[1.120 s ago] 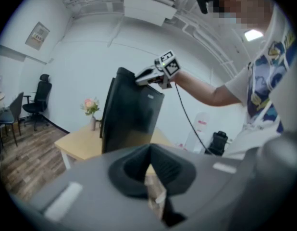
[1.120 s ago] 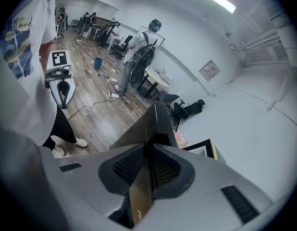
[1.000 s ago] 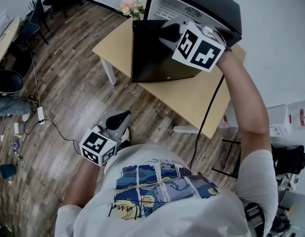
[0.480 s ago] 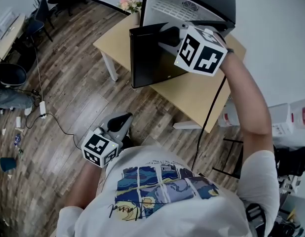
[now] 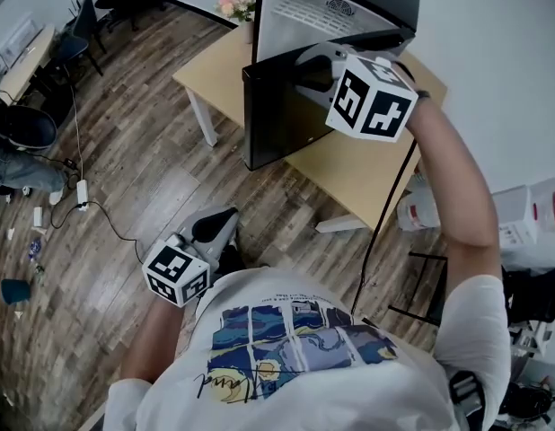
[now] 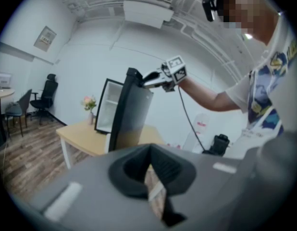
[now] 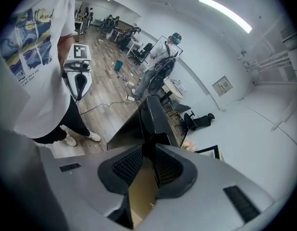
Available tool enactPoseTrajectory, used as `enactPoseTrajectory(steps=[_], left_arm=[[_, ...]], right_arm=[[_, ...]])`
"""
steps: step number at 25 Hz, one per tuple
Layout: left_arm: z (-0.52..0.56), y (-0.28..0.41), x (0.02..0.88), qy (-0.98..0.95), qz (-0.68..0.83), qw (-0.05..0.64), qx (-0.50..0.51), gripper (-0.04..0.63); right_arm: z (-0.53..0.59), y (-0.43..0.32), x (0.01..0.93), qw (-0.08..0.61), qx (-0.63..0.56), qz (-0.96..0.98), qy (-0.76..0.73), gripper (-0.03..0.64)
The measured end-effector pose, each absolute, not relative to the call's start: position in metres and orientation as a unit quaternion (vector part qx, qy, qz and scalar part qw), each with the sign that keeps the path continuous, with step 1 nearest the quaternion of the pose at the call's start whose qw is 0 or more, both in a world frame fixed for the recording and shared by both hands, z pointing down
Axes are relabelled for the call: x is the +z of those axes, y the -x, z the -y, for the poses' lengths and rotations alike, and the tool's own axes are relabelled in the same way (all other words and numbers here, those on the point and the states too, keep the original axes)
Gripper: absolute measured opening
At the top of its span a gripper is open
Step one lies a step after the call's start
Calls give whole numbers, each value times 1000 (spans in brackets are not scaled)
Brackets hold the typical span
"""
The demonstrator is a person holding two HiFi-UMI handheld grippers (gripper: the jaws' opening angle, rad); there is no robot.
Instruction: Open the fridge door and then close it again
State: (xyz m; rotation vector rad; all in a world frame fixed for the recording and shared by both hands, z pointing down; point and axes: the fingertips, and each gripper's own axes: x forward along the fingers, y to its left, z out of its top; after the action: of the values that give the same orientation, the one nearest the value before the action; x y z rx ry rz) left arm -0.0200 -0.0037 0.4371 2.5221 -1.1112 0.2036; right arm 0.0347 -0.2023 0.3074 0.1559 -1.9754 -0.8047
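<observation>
A small black fridge (image 5: pixel 349 7) stands on a light wooden table (image 5: pixel 367 173), and its door (image 5: pixel 277 119) is swung well open, showing the white inside. My right gripper (image 5: pixel 300 70) is at the door's top outer corner. In the right gripper view the door's top edge (image 7: pixel 153 119) runs between the jaws of that gripper (image 7: pixel 148 162), which are opening. My left gripper (image 5: pixel 219 218) hangs low beside the person's hip, well clear of the table, shut with nothing in it. From the left gripper view I see the door (image 6: pixel 134 114) edge-on, with the right gripper (image 6: pixel 151 78) on top.
A vase of flowers (image 5: pixel 234 3) stands on the table behind the fridge. A black cable (image 5: pixel 385 214) drops from the table's right side. White canisters (image 5: pixel 538 214) stand at the right, office chairs (image 5: pixel 17 124) and a cord lie on the wooden floor at the left.
The right gripper has drawn the door's top corner further out, so the door has swung wider. The left gripper has drifted a little with the body.
</observation>
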Motion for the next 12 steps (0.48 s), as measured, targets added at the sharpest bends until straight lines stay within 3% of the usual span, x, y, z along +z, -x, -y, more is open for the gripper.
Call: enactPoseTrajectory(steps=[12], left_arm=[[-18,1,427,-899,395,180,64,8]], right_arm=[[157,-81,308,482,-352,802,-43,69]])
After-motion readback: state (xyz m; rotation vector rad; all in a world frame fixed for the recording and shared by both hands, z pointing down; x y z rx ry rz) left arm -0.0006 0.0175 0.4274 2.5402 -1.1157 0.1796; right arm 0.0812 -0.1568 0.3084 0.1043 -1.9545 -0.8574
